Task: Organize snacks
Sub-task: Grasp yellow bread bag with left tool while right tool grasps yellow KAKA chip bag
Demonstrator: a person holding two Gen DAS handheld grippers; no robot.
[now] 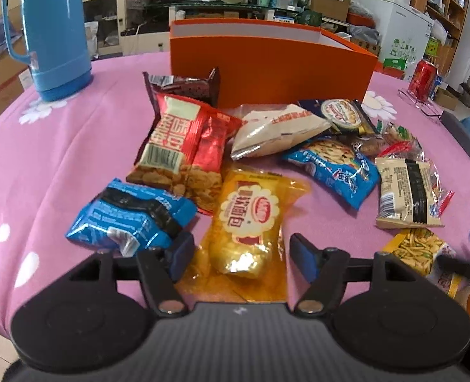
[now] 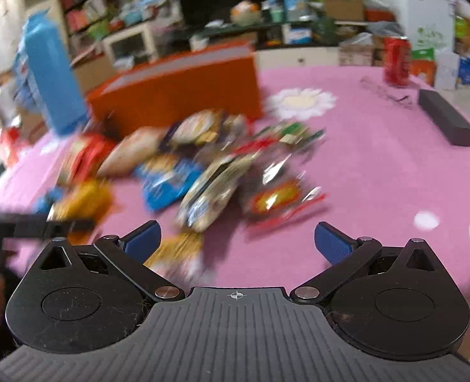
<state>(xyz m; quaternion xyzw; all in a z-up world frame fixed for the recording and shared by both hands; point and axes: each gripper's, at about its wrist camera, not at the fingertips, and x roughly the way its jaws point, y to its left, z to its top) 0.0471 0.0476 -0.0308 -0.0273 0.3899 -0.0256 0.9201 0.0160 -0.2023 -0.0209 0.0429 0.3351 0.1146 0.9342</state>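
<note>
Several snack packets lie in a pile on the pink tablecloth (image 1: 44,146) in front of an open orange box (image 1: 266,63). My left gripper (image 1: 241,256) is open, its fingers on either side of a yellow bread packet (image 1: 247,222). A blue packet (image 1: 129,216) lies just left of it and a red packet (image 1: 184,146) lies beyond. My right gripper (image 2: 238,242) is open and empty above the cloth, near a beige packet (image 2: 209,194). The right wrist view is blurred by motion; the orange box (image 2: 177,92) shows at its back left.
A blue thermos jug (image 1: 50,28) stands at the back left of the table. A red drink can (image 1: 424,76) and a dark flat case (image 1: 464,137) sit at the right. A cluttered room with shelves lies beyond.
</note>
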